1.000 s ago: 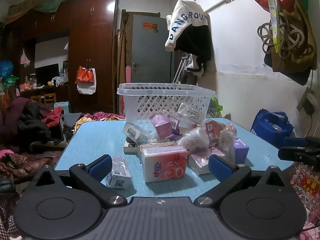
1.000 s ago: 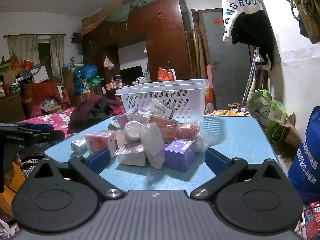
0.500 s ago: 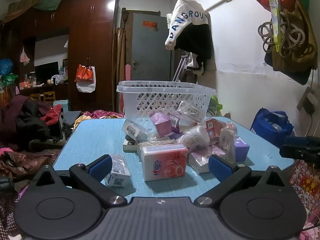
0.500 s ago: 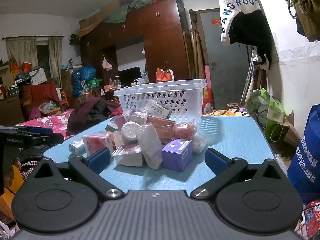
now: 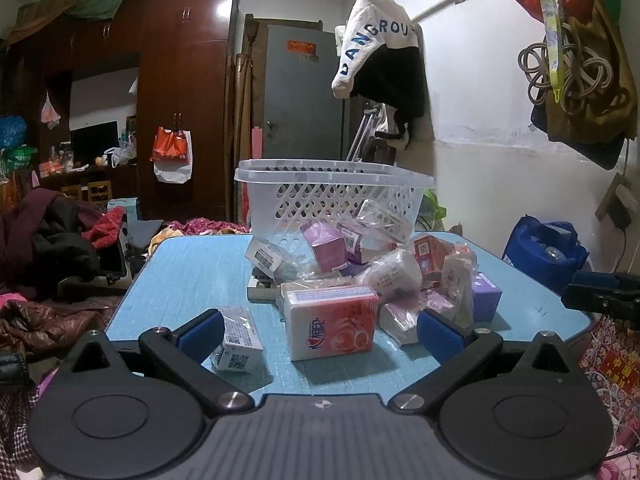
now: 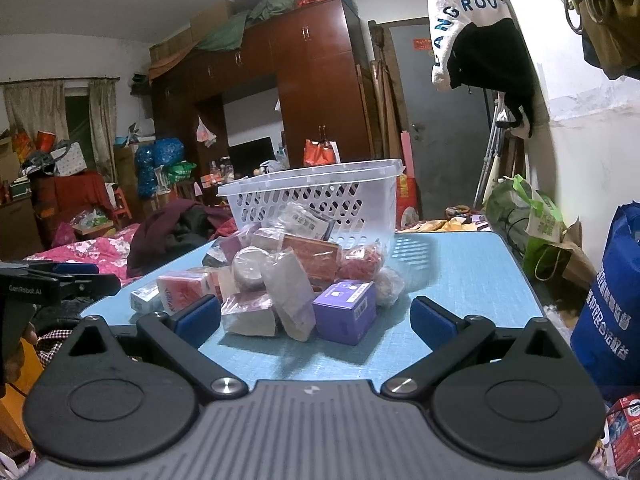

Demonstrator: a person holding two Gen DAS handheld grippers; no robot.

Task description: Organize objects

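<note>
A pile of small packaged goods lies on a blue table [image 5: 188, 276] in front of a white plastic basket [image 5: 332, 196]. A red and white tissue pack [image 5: 332, 326] is nearest my left gripper [image 5: 320, 332], which is open and empty at the table's near edge. A small white box [image 5: 238, 340] sits by its left finger. My right gripper [image 6: 316, 320] is open and empty, facing a purple box [image 6: 346, 310] and wrapped packets [image 6: 292, 292]. The basket also shows in the right wrist view [image 6: 320, 204].
The right gripper's body shows at the left wrist view's right edge [image 5: 600, 294]. A blue bag [image 6: 612, 304] stands on the floor right of the table. Clothes and a bed [image 6: 92, 248] lie to the left. A wardrobe [image 5: 184, 100] stands behind.
Both grippers have moved slightly closer to the pile; the objects look a little nearer. Nothing on the table has moved.
</note>
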